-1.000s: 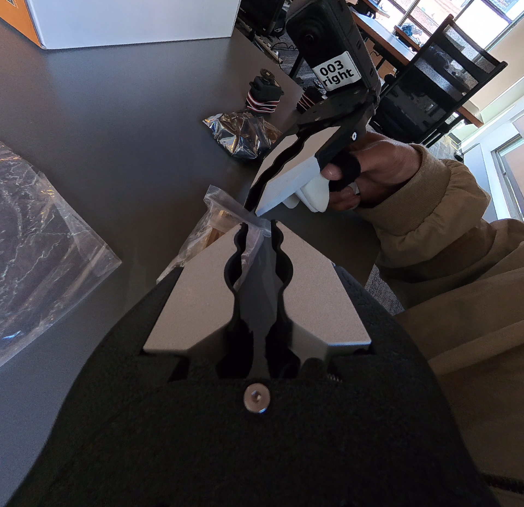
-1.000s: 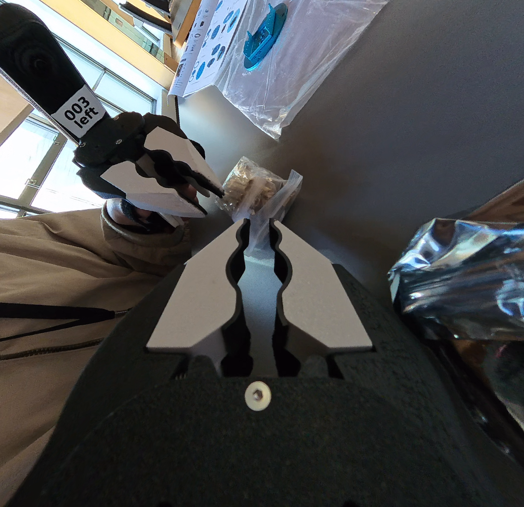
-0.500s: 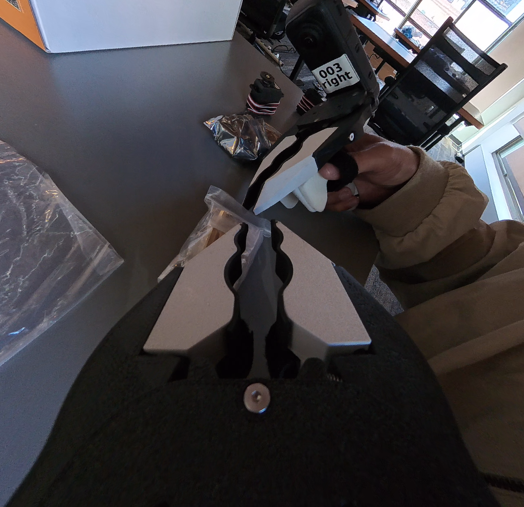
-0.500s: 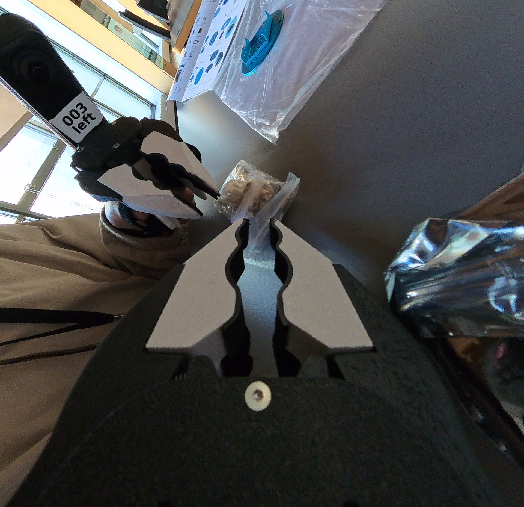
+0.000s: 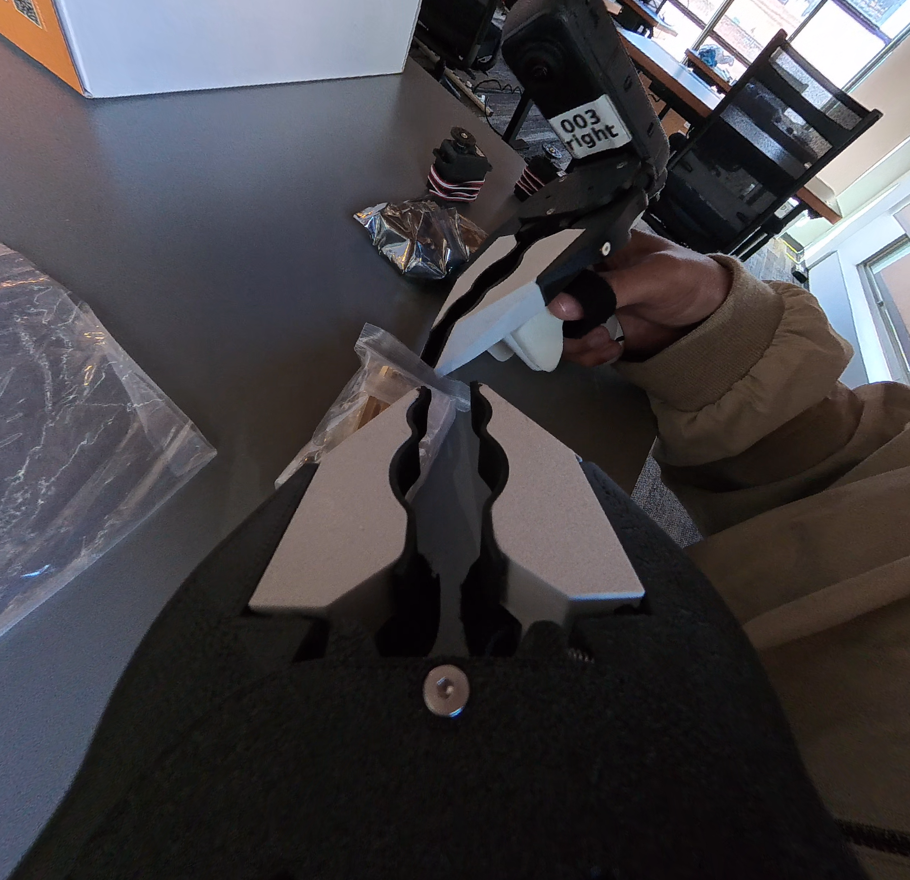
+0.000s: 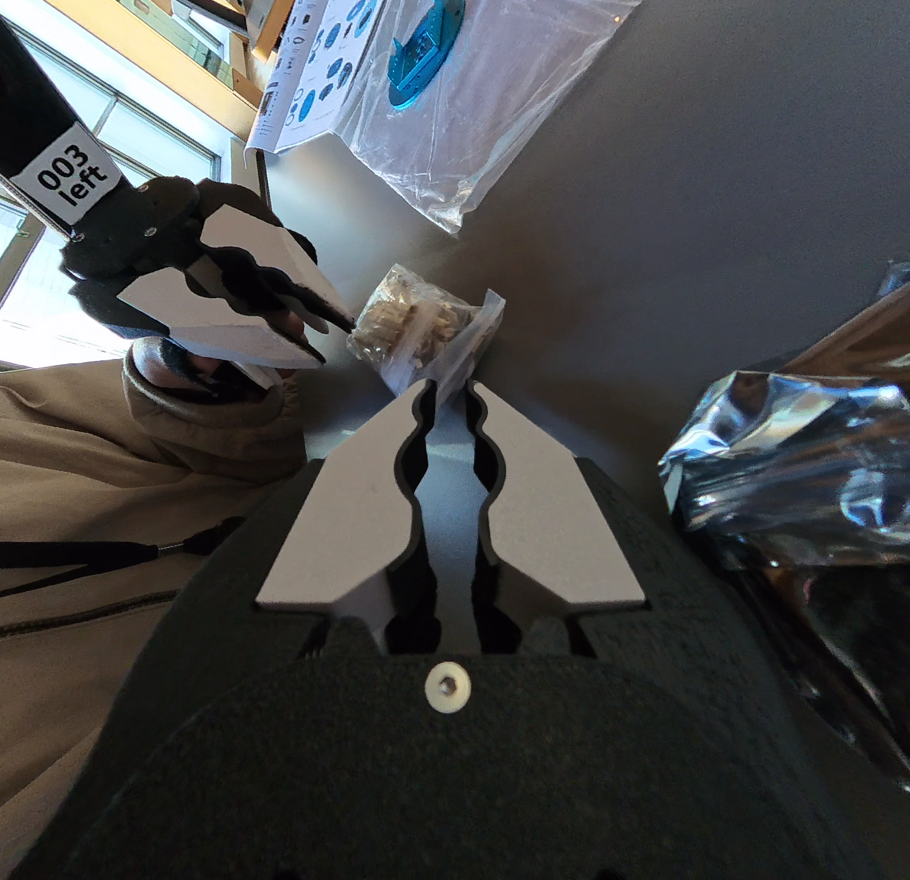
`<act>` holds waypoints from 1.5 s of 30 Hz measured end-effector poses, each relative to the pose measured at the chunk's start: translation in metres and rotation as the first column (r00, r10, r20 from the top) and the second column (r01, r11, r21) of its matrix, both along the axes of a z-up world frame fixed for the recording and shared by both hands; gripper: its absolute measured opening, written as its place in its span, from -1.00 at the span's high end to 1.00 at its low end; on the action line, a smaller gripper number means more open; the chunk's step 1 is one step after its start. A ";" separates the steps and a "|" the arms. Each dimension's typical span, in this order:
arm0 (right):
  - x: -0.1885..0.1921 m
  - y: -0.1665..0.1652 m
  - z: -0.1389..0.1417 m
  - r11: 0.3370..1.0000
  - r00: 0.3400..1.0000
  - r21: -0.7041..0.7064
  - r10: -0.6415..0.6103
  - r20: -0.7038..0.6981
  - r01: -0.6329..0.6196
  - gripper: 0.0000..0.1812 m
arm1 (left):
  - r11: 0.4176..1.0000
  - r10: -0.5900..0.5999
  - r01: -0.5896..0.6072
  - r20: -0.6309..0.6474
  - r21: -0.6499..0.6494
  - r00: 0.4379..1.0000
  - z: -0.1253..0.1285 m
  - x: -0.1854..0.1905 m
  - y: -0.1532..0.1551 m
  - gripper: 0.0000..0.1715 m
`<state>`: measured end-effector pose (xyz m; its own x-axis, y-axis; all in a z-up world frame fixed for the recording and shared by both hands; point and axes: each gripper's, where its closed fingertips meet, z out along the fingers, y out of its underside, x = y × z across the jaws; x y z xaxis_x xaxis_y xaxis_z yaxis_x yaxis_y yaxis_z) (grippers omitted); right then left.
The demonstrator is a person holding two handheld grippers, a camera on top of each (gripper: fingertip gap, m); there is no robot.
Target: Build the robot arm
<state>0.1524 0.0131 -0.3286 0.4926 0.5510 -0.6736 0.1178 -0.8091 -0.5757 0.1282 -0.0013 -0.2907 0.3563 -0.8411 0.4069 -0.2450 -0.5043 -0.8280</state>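
A small clear zip bag (image 5: 362, 403) of brass-coloured parts is held between my two grippers over the dark table (image 5: 221, 216). My left gripper (image 5: 448, 400) has the bag's film between its fingers, jaws a narrow gap apart; the bulk of the bag hangs left of its tips. In the right wrist view it (image 6: 337, 342) sits at the bag's (image 6: 418, 314) left end. My right gripper (image 6: 450, 388) pinches the bag's zip-strip corner. In the left wrist view its tips (image 5: 433, 376) meet that strip.
A white and orange box (image 5: 221, 19) stands at the back. A large clear bag (image 5: 74, 413) lies left; it holds a blue part (image 6: 423, 53) beside a printed sheet (image 6: 315, 68). A crumpled foil bag (image 5: 418, 240) and servo motors (image 5: 458, 166) lie near the right gripper. Left tips to right tips: about 5 cm.
My right gripper's jaws have narrowed a little on the bag's edge. The left gripper and the bag's left end have shifted slightly left in the right wrist view.
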 end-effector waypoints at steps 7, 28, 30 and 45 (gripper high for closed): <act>-0.003 0.000 0.006 1.000 0.999 -0.007 -0.007 -0.051 0.006 0.81 | 1.000 -0.001 0.001 0.004 0.001 1.000 0.001 -0.001 -0.001 0.82; 0.000 -0.001 0.001 1.000 1.000 -0.025 -0.009 -0.027 0.008 0.87 | 1.000 -0.006 0.006 0.003 -0.001 1.000 0.001 0.000 -0.002 0.82; -0.002 -0.001 -0.001 1.000 1.000 -0.022 -0.003 -0.009 0.003 0.88 | 1.000 -0.005 0.005 -0.002 -0.001 1.000 -0.001 0.000 -0.002 0.81; -0.036 -0.006 0.061 0.867 0.951 0.495 -0.107 0.291 -0.054 1.00 | 0.987 0.106 -0.087 0.138 -0.139 0.985 0.026 -0.015 0.011 0.61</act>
<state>0.1165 0.0073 -0.2673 0.6446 0.7524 -0.1355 0.3312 -0.4346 -0.8375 0.1128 0.0097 -0.2645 0.3624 -0.7413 0.5649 -0.0726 -0.6268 -0.7758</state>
